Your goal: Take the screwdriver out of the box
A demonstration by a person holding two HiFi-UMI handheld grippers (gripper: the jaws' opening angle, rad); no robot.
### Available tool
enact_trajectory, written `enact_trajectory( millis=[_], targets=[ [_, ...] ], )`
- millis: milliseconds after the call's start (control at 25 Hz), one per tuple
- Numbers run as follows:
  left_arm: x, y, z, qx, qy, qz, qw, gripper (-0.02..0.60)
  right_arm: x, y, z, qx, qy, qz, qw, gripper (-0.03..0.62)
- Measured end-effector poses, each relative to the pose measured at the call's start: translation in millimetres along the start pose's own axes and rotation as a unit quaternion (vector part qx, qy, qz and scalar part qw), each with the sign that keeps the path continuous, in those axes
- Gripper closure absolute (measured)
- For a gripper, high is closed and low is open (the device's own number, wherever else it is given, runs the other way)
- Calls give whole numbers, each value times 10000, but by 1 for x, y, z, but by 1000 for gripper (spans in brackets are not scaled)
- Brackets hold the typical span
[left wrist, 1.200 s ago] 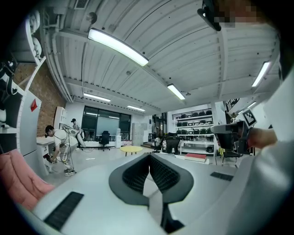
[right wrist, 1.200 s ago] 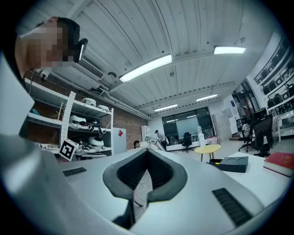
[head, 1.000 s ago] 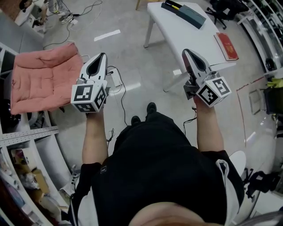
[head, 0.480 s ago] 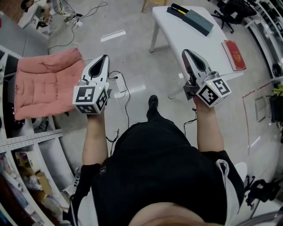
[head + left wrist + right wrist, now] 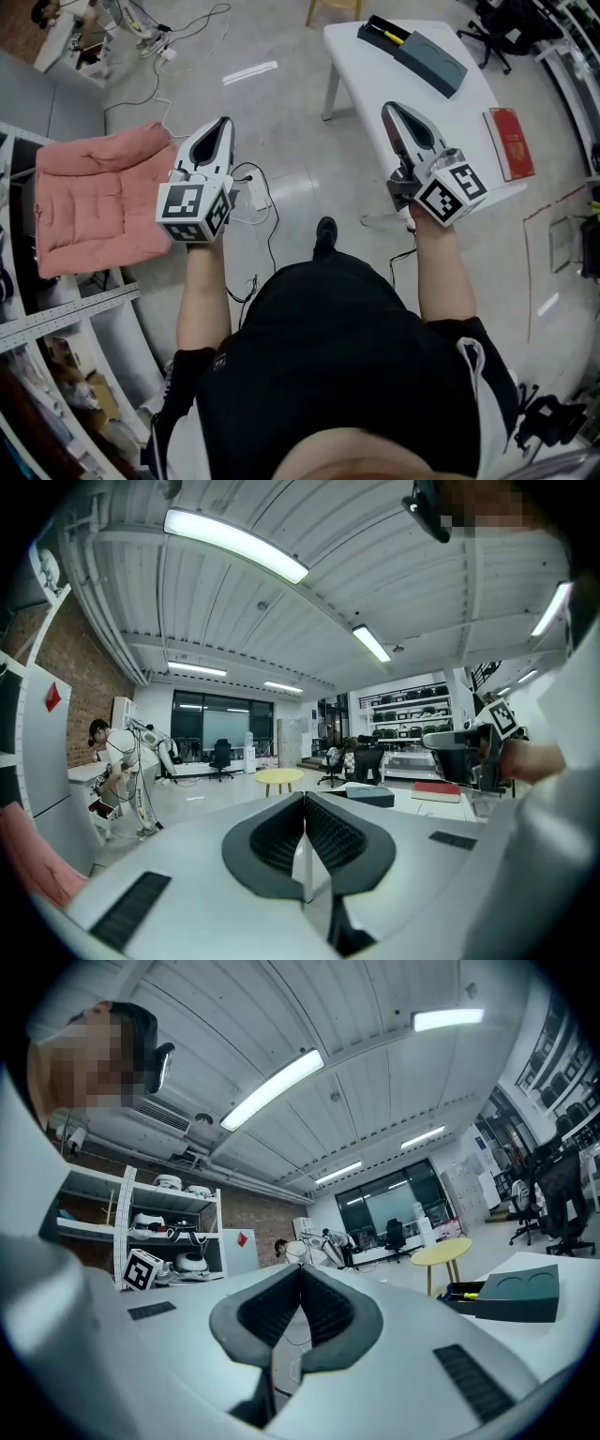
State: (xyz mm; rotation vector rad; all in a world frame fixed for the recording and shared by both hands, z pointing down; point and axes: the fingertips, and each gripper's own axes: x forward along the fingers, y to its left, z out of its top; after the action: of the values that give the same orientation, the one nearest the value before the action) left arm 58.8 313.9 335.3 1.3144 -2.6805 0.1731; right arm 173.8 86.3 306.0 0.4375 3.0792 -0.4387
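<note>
The white tabletop [image 5: 367,77] stands ahead of you and to the right, and all the task needs is on it. One pink cushion [image 5: 94,202] lies on the floor off to your left; you can ignore it.

One dark box [image 5: 429,60] sits at the far end of the tabletop. Its long axis runs slantwise in the head view, from far-left to near-right.

You hold two grippers, both empty, each with its jaws pressed together. Your right gripper [image 5: 388,110] hangs over the near-left part of the tabletop and points roughly toward the box, so it looks the nearer of the two. Your left gripper [image 5: 223,124] is over bare floor, well apart from the tabletop.

One red book [image 5: 511,142] lies near the tabletop's right edge, apart from the box.

The one screwdriver [image 5: 391,36] I can make out shows as a yellow-and-black handle in the open far-left end of the box, lying along the box's own line. From your right gripper it lies straight ahead and farther away. That gripper's jaws will likely have to part before they can reach in.
</note>
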Motion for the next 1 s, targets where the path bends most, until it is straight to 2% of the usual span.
enact_trajectory(
  millis=[440,800,1000],
  targets=[
    [122,-11,21,-45,109,-132,9998,565,35,-112,14,241,-131,78,9996,565],
    [177,-28,43,100,53,-327,9994,565,31,-149,30,202,12,-105,9997,565],
    [204,-39,47,83,29,-573,9983,565,19,-176,38,65,-15,-467,9989,565]
  ],
)
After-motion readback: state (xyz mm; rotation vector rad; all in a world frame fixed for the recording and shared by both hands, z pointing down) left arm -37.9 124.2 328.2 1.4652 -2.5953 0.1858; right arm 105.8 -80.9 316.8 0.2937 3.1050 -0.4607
